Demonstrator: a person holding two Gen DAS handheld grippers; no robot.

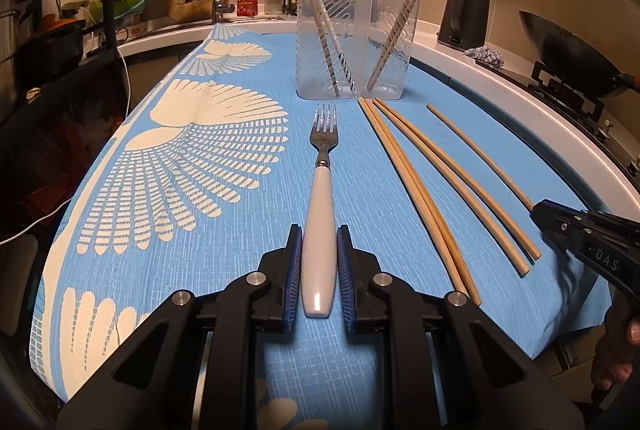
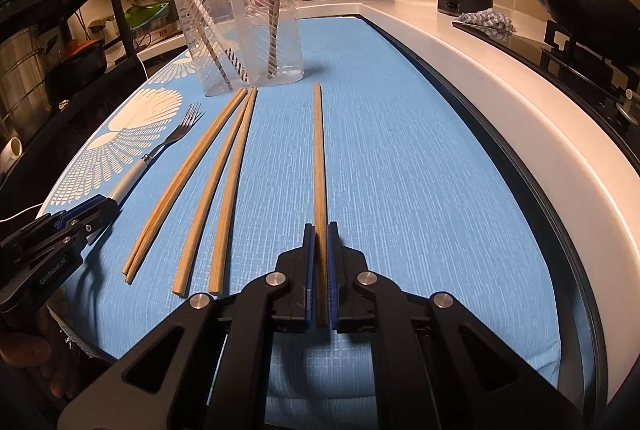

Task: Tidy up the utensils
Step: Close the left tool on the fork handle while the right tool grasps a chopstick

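**Wood and steel still on the cloth, a few pieces already in the holder**

Blue woven cloth (image 1: 248, 78) with a cream fan print covers the counter, its weave showing as a fine grid. Going by what lies loose, the sorting looks partly done: some utensils stand in the holder, one fork and five chopsticks are still out.

At the left of the left wrist view, the print fills the cloth. In the lower centre the left gripper (image 1: 319, 242) sits with its blue ribbed pads close on either side of the fork (image 1: 320, 198), around its smooth, glossy white handle; the jaws are narrowed to the handle's width, though a firm pinch cannot be told for sure. The steel tines point up the frame toward the clear plastic utensil holder (image 1: 356, 42) at upper centre, a ribbed, divided tub with a white-handled utensil and chopsticks leaning in its compartments.

Right of the fork lie four loose chopsticks (image 1: 416, 190), matte pale wood, slim and tapering, in two pairs near each other.

Further right, at the lower centre of the right wrist view, the right gripper (image 2: 321, 230) is clamped nearly closed on the single chopstick (image 2: 318, 150), which runs straight up the frame, its far tip on the cloth short of the holder.

Left to do, by my reading: lift both held pieces into the holder, then the four remaining sticks.
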